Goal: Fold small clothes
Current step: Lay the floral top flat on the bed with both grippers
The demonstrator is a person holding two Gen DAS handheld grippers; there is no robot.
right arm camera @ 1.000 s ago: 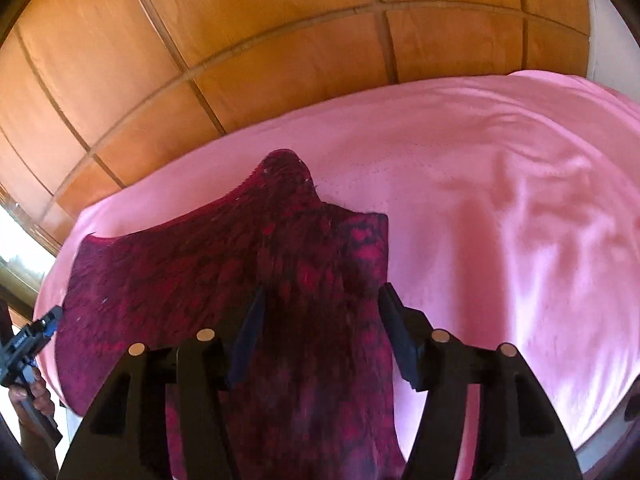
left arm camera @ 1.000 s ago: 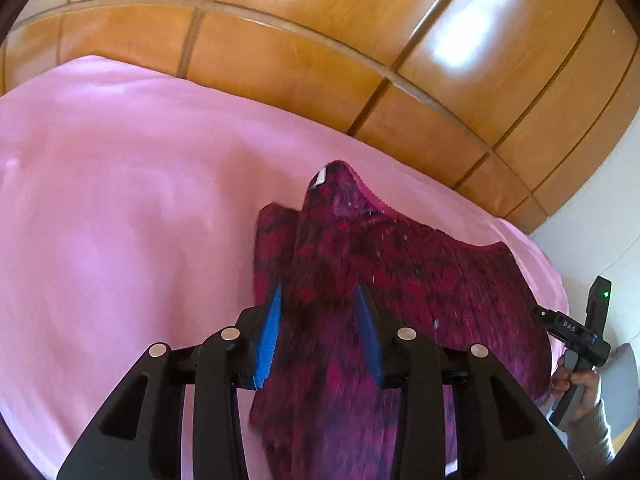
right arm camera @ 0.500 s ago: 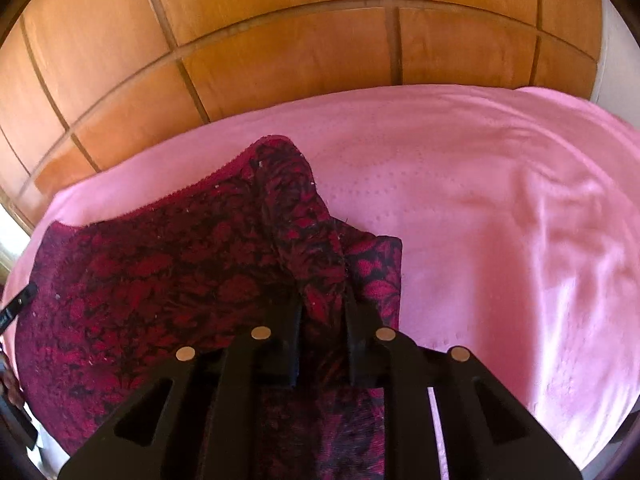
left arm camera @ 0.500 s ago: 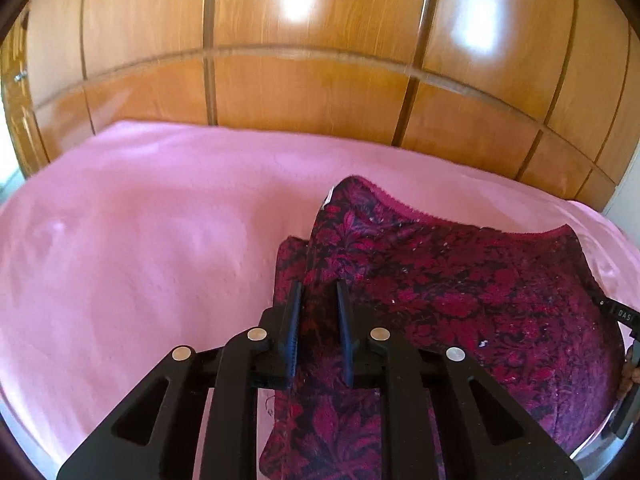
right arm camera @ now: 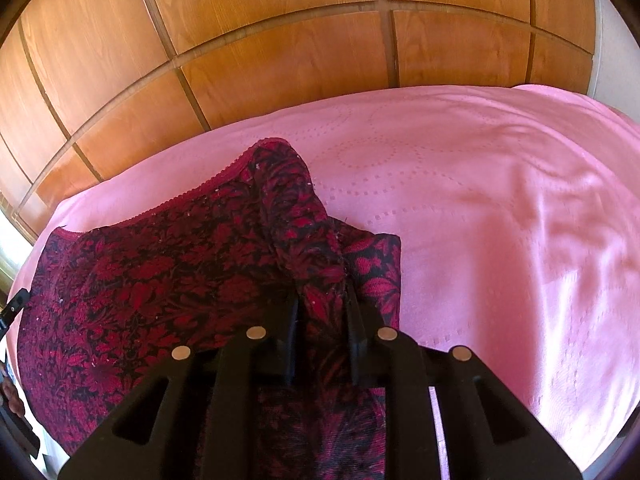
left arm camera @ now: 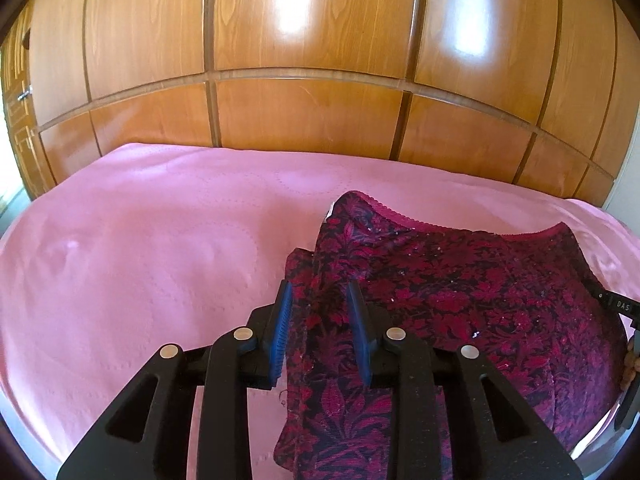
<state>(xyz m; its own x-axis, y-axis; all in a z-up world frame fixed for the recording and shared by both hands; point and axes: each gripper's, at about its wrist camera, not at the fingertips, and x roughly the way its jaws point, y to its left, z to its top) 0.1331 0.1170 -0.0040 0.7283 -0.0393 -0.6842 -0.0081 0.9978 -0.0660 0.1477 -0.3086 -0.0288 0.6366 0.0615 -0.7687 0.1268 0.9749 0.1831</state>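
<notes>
Crimson-black floral garment bunched, scalloped pink trim, on bedspread.

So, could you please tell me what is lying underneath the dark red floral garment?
The floral garment lies on the pink bedspread, which shows all around it. Anything else beneath the cloth is covered and cannot be seen.

Near edge of the floral garment cut off by the bottom of both wrist views; cloth under the right gripper hidden behind black fingers; other gripper clipped at frame edge; lettering there too small to read.
</notes>
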